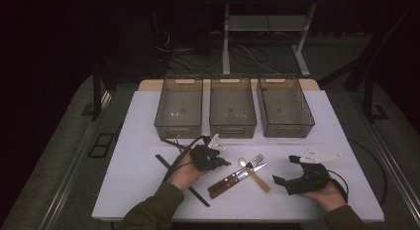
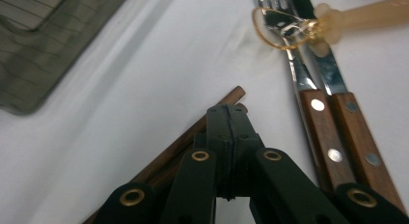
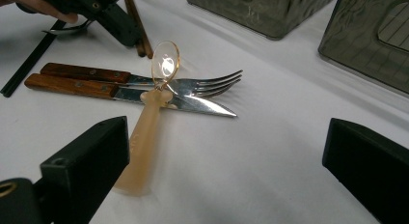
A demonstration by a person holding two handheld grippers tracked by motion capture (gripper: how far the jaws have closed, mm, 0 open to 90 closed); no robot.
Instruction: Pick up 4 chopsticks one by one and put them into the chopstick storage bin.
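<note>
On the white table (image 1: 148, 121), a fork (image 1: 256, 159) and a knife (image 1: 236, 177), both wood-handled, lie side by side. A translucent amber spoon (image 1: 257, 179) rests across them. My left gripper (image 1: 227, 163) is shut, its jaws together, just left of the cutlery. A pair of brown chopsticks (image 2: 231, 96) runs under its tips; no frame shows a pinch on them. In the right gripper view the left gripper (image 3: 128, 33) is at top left, behind the spoon (image 3: 144, 132) and the fork (image 3: 212, 84). My right gripper (image 1: 286, 169) stands wide open to the right of the cutlery.
Three clear grey bins (image 1: 179, 107) (image 1: 233, 107) (image 1: 285, 107) stand in a row at the back of the table. A long black strip (image 1: 198, 195) lies near the left forearm. Cables trail from both grippers.
</note>
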